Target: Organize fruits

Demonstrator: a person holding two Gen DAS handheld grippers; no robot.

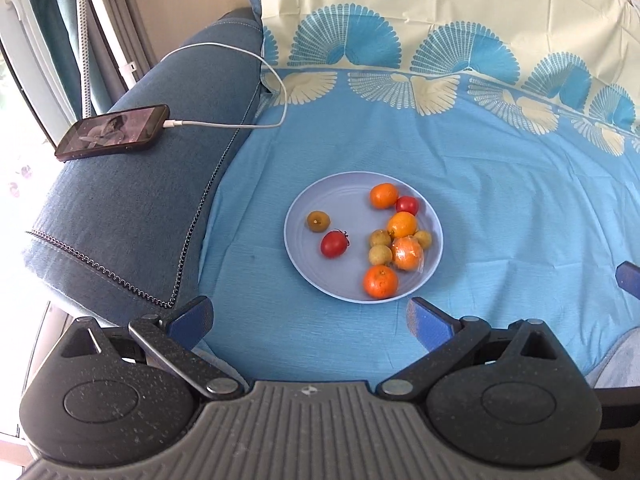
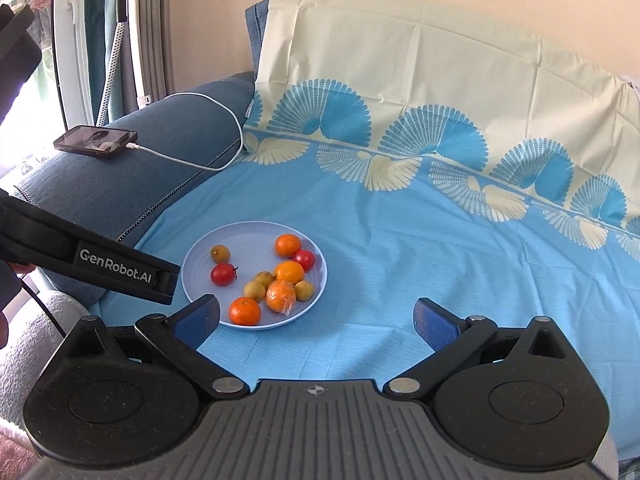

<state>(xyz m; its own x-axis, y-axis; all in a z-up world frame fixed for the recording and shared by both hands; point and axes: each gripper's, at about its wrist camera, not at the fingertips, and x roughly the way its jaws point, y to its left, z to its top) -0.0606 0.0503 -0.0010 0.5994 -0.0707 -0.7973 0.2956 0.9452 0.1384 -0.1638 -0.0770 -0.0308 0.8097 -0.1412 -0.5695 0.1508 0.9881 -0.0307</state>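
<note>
A plate [image 1: 298,256] sits on the blue sheet [image 1: 500,208] near the sofa arm [image 1: 132,184]; every fruit in view lies on it, most bunched toward its right side, a brown fruit [image 1: 318,221] and a tomato [image 1: 334,243] apart on the left.

The left gripper [image 1: 308,312] hangs above the sheet just short of the plate, its jaws spread wide and empty; the right gripper [image 2: 316,316] is likewise wide open and holds nothing, its left finger overlapping the plate's near rim in its own view.

The oranges [image 1: 380,281] look firm, light and round, likely to roll; best taken across the middle with a gentle squeeze. One orange [image 1: 408,254] is in clear wrap, probably slippery; the pads may slide on the film. The tomatoes look thin-skinned and soft, so a light grip suits them; the small yellowish fruits [image 1: 379,255] are packed against the oranges, leaving little room for a finger.

No second dish or bin shows, so where the fruit should go is unclear; the right finger is only a blue sliver at the edge of the left view; the brown fruit's kind I cannot tell; a phone [image 1: 113,132] on a cable [image 1: 256,92] rests on the arm.
</note>
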